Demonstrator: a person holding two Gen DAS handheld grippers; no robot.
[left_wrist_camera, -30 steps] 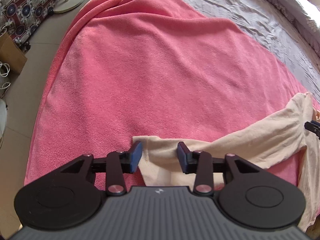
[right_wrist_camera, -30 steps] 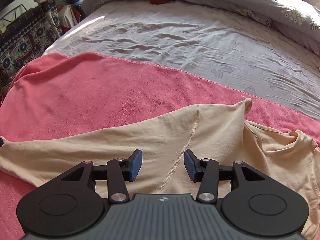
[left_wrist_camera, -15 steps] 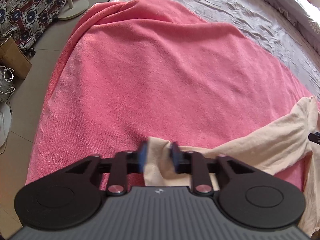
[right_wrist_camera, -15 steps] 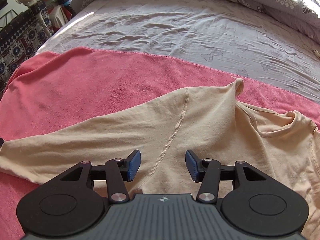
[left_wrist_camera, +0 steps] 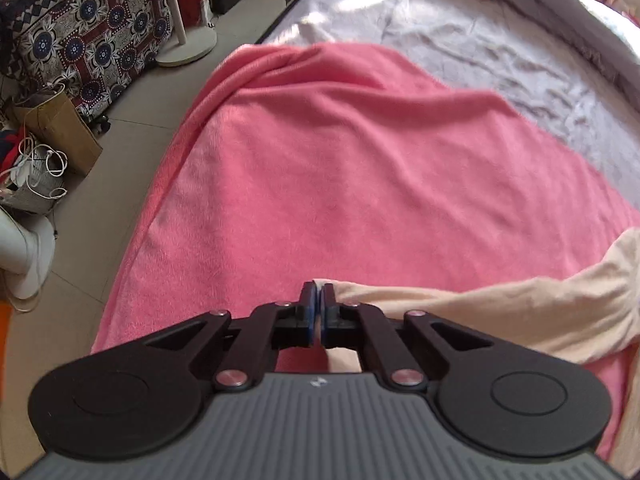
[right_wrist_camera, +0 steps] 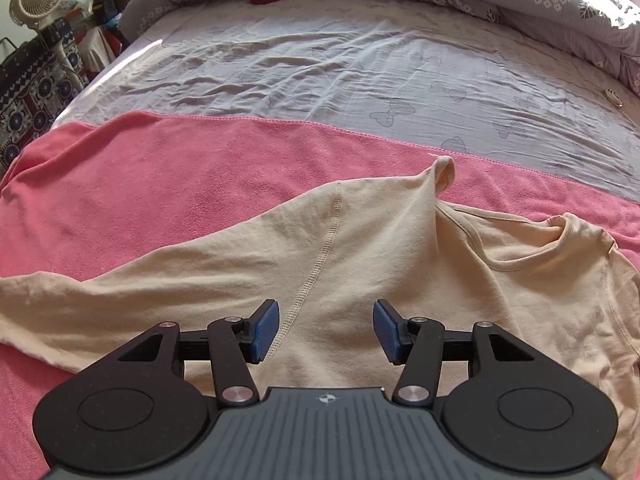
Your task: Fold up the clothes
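A beige long-sleeved shirt (right_wrist_camera: 360,248) lies on a pink blanket (right_wrist_camera: 160,168) on the bed. Its left sleeve (left_wrist_camera: 500,312) stretches out to the left. My left gripper (left_wrist_camera: 319,300) is shut on the cuff end of that sleeve and holds it slightly lifted above the blanket. My right gripper (right_wrist_camera: 326,322) is open and empty, just above the shirt near the shoulder seam (right_wrist_camera: 320,264). The neckline (right_wrist_camera: 540,248) lies to the right.
The pink blanket (left_wrist_camera: 340,160) covers the near part of the bed; a grey sheet (right_wrist_camera: 360,64) and quilt lie beyond. Left of the bed are the floor, a fan stand (left_wrist_camera: 184,40), a patterned box (left_wrist_camera: 80,32), a cardboard box and cables.
My left gripper has closed on the sleeve cuff and lifted it a little. My right gripper has stayed open and shifted slightly over the shirt.
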